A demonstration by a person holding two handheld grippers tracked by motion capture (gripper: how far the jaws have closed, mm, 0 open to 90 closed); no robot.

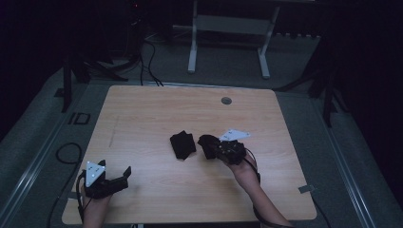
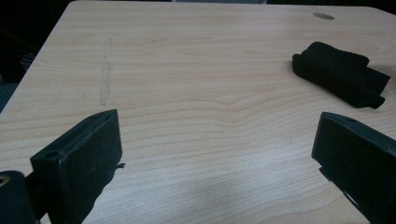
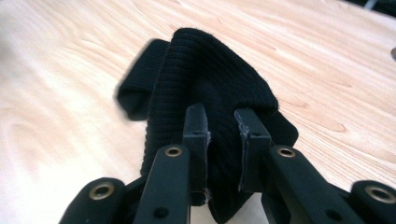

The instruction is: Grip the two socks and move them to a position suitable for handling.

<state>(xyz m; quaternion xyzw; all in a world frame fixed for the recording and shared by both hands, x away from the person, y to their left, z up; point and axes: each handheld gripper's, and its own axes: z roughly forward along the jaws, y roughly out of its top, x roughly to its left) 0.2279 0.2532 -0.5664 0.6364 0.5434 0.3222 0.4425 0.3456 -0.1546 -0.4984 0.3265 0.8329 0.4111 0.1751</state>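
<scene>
High view: the left tongs (image 1: pixel 124 175) sit spread apart near the front-left corner of the wooden worktop (image 1: pixel 142 114), while the right tongs (image 1: pixel 209 144) grip a black knitted cloth (image 1: pixel 206 142) just beside a second folded black cloth (image 1: pixel 183 145) lying mid-worktop. Left gripper view: jaws wide apart with nothing between them, the folded cloth (image 2: pixel 340 73) lying well ahead. Right gripper view: jaws clenched on the knitted cloth (image 3: pixel 205 79), bunched against the worktop.

bare table (image 1: pixel 157 109), folded black cloth (image 1: pixel 183 144) mid-table

The left gripper (image 1: pixel 124 174) sits low near the person's side, jaws spread wide apart, holding nothing. The right gripper (image 1: pixel 209 144) reaches farther forward on an outstretched forearm (image 1: pixel 254 190), jaws closed on black knitted cloth (image 3: pixel 205 88)
</scene>
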